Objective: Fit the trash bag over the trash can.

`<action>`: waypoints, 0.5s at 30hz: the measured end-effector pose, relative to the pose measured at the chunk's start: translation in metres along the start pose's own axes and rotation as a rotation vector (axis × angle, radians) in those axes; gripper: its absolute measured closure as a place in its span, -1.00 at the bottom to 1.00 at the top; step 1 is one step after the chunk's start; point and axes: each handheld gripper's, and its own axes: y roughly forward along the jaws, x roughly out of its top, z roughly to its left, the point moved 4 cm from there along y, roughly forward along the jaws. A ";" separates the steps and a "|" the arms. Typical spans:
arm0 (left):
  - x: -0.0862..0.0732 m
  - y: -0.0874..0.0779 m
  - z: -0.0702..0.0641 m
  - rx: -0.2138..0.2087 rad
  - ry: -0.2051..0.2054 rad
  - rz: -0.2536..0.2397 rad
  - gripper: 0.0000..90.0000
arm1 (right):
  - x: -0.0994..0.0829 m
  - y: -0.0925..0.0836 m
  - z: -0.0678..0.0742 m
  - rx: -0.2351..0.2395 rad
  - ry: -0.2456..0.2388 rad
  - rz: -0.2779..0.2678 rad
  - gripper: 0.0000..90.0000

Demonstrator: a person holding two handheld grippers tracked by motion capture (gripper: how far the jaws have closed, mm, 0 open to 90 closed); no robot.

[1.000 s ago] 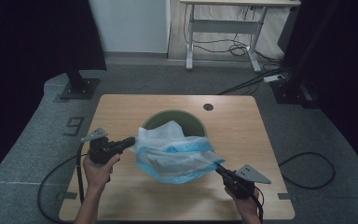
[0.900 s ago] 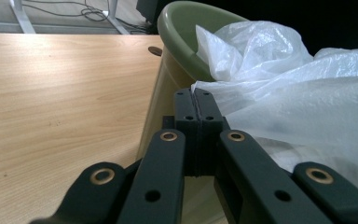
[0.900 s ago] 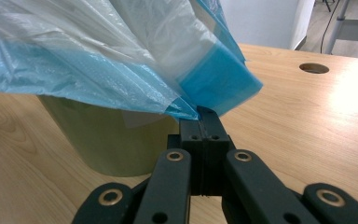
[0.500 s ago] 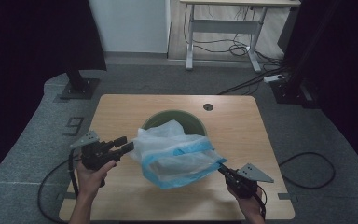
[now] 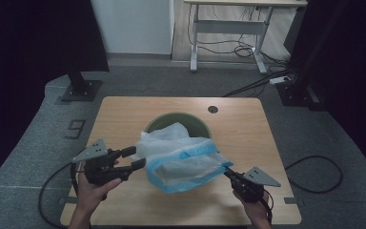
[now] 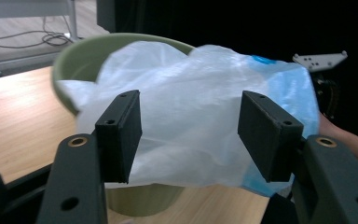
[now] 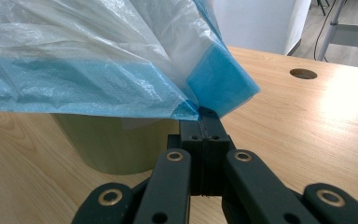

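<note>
Plastic bag (image 5: 183, 160), white and see-through with a blue band round its mouth, hangs over the middle of the wooden bench (image 5: 248, 129), draped across the near rim of a green bin (image 5: 196, 119) that stands behind and under it. The right tool (image 5: 229, 171) is clamped tight on the bag's blue corner at the near right; in the right gripper view the two black pads meet on the plastic (image 7: 200, 112) with the bin's green wall just beyond. The left tool (image 5: 136, 159) sits at the near left, just beside the bag's left edge. Its jaws have just been opening and now stand well apart with nothing pressed between them; in the left gripper view the bag (image 6: 200, 107) fills the gap beyond the pads (image 6: 121, 133) and hides most of the bin (image 6: 74, 60).

A round cable hole (image 5: 213, 109) is cut into the bench top on the far side, clear of the bin. Beyond the bench, on the grey carpet, a black stand base (image 5: 78, 89) sits at the far left, a white desk frame (image 5: 228, 26) with loose cables under it stands at the far middle, and a power strip (image 5: 281, 80) lies at the far right. A black cable (image 5: 314, 174) loops on the floor to the right of the bench.
</note>
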 end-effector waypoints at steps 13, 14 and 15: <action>0.006 -0.003 -0.028 0.021 0.047 0.038 -0.25 | 0.000 0.000 -0.002 -0.006 0.012 -0.005 0.98; 0.006 -0.002 -0.031 0.018 0.051 0.041 -0.26 | 0.000 0.000 -0.001 -0.005 0.011 -0.006 0.98; 0.006 0.000 -0.033 0.014 0.056 0.045 -0.27 | 0.000 0.000 -0.001 -0.004 0.011 -0.005 0.98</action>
